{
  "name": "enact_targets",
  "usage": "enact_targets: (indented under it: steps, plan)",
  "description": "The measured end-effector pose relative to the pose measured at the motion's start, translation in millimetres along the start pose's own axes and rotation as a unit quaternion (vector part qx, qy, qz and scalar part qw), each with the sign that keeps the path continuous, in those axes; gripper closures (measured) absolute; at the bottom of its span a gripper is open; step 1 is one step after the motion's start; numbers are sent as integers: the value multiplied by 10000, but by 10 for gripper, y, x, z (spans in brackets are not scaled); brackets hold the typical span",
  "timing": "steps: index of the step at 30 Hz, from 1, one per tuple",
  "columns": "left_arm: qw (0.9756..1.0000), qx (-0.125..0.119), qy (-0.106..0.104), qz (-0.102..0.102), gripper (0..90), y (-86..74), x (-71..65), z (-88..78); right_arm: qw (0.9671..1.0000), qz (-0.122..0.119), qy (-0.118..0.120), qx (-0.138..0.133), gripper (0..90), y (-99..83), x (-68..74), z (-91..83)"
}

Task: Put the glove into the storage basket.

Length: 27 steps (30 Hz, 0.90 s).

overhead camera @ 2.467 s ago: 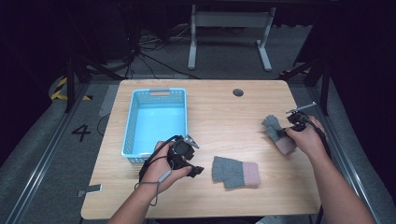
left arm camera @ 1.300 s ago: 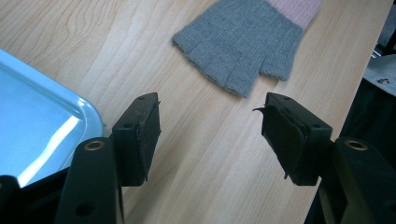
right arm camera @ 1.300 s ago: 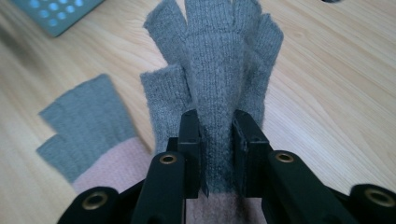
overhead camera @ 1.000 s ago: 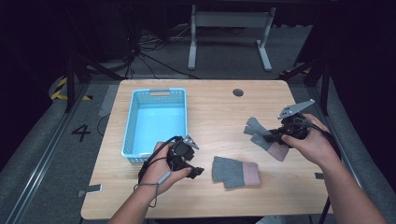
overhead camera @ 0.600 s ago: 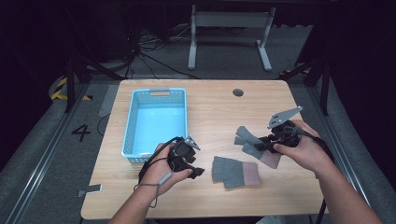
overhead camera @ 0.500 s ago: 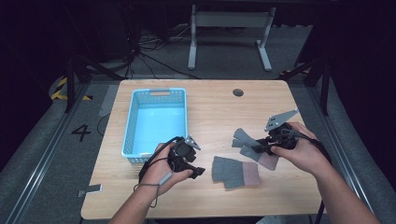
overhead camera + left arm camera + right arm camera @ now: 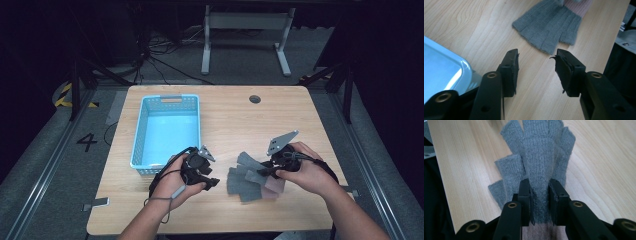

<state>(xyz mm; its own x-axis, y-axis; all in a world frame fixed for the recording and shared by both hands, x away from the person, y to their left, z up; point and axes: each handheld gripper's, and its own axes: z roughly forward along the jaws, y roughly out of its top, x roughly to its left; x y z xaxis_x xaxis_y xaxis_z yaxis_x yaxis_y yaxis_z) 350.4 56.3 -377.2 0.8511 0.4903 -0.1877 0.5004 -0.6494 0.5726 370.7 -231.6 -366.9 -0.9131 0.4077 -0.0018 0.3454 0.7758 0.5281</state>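
A grey fingerless glove [image 7: 539, 157] with a pink cuff hangs from my right gripper [image 7: 539, 185], whose jaws are shut on its middle. In the high view that held glove [image 7: 248, 165] hovers partly over a second grey glove [image 7: 240, 186] lying flat on the table near the front edge. My right gripper [image 7: 266, 172] sits just right of the table's middle. The left gripper [image 7: 214, 182] rests left of the flat glove, apart from it. In the left gripper view its jaws [image 7: 536, 56] stand open over bare wood, with the flat glove [image 7: 549, 27] just beyond them.
A light blue plastic basket [image 7: 142, 130] stands at the table's left, its corner [image 7: 446, 75] close beside my left gripper. A round cable hole [image 7: 255, 99] lies near the far edge. The wooden table [image 7: 235, 125] has free room at the back right.
My right gripper has carried its glove from the table's right edge leftward to over the flat glove. The left gripper has stayed put and open.
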Motion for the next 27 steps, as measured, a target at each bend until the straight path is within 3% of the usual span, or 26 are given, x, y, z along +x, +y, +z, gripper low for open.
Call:
enact_targets:
  steps: [3,7,11,22,27]
  plan:
    - [10000,-29,-71,13,551,-7,8,9,10000,-37,64,62,744,-8,25,84]
    - [9998,147,-99,115,578,-4,0,18,9997,-131,64,177,741,-19,52,184]
    - [9996,165,-158,183,589,-5,-6,30,9992,-216,52,343,741,-33,80,279]
    - [9986,410,-213,260,618,-1,-36,142,9980,-382,116,494,730,-74,132,470]
    - [9979,526,-206,312,617,0,-46,192,9985,-360,80,398,597,-98,152,514]
